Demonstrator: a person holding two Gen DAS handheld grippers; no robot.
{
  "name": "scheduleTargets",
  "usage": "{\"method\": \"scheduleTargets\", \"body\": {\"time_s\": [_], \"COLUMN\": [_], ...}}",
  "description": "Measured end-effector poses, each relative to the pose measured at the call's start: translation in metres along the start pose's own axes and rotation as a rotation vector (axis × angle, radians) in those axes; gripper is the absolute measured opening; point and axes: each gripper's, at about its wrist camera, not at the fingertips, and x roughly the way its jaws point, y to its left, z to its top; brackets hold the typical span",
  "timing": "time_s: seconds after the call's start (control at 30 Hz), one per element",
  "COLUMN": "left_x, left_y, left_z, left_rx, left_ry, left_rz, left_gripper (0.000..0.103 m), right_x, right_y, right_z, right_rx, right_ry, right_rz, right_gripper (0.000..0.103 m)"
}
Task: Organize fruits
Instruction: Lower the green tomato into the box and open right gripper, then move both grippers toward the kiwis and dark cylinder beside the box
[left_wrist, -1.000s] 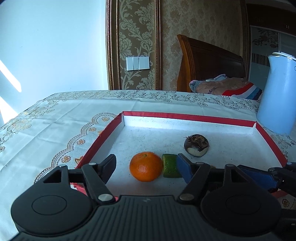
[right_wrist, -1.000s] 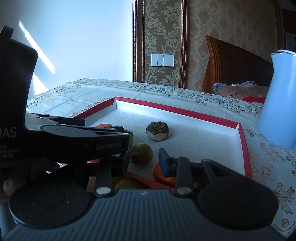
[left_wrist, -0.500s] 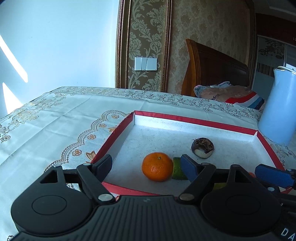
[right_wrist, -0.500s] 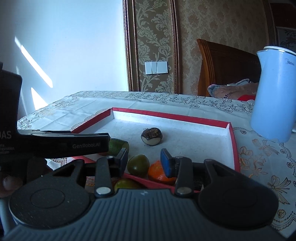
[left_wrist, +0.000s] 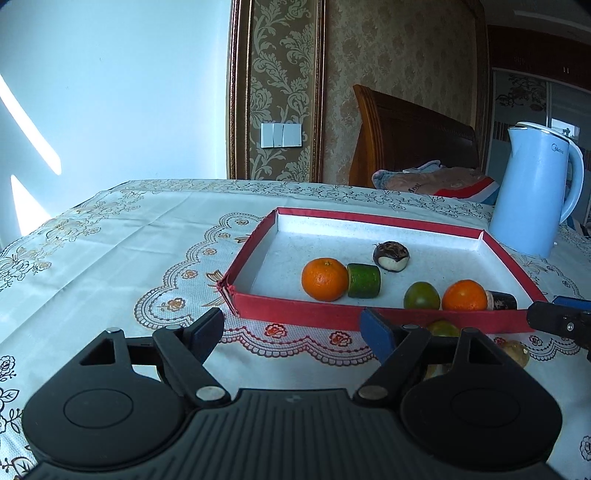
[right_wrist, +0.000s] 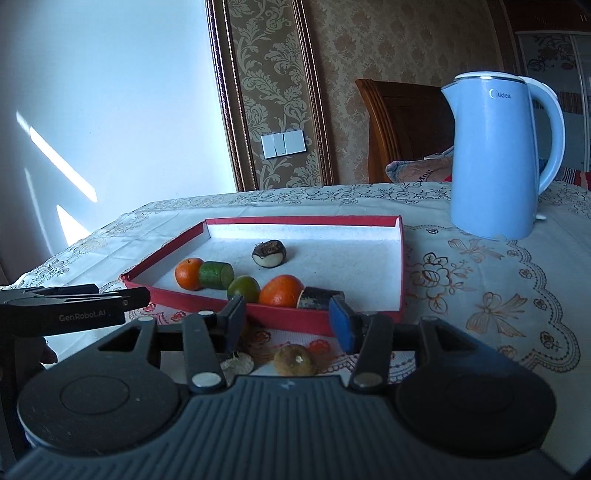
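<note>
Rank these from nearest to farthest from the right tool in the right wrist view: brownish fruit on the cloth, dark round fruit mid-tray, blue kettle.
1. Brownish fruit, on the cloth just below the right tool.
2. Dark round fruit, middle of the red tray.
3. Blue kettle, beyond the tray, far right.

A home, seemingly a bedroom: damask wallpaper (left_wrist: 388, 74) in gilt frames, a wooden headboard (left_wrist: 406, 136) with folded bedding (left_wrist: 436, 182) beyond the table's far edge, a wall switch (left_wrist: 282, 134), an embroidered tablecloth (left_wrist: 129, 240), and a blue kettle (right_wrist: 498, 158) near its far right corner.
</note>
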Motion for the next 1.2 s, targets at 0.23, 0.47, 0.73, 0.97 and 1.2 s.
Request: {"method": "scheduleTargets", "body": {"time_s": [0.23,0.47,0.73,0.97,1.2], "left_x": [-0.008,-0.004,0.001,-0.001,0.0], "left_y": [-0.01,-0.023,-0.022,-0.03,-0.041], "left_z": [-0.013,-0.014,-0.017,-0.019,-0.02], "left_rx": [0.045,0.106,0.101,0.148,0.214], "left_ry": [0.021,0.038,0.087,0.089,0.095], "left_rz": [-0.026,-0.03,-0.071,-0.084,-0.121], "left_gripper": [0.081,0.081,0.081,0.081,0.081], "right_x": [-0.013,-0.012,0.0,0.016,0.026], "right_y": [-0.006,0.0,0.002,0.004,0.008], "right_z": [-0.017,-0.019,-0.02,-0.017,-0.014], "right_rx": [0.006,-0.042,-0.05,-0.059,-0.076], "right_ry": [0.022,0.035,0.096,0.159,0.177], "right_rz": [-0.037,-0.057,-0.042,-0.055,-0.051], "right_gripper": [0.057,0.057,0.057,0.055,0.047]}}
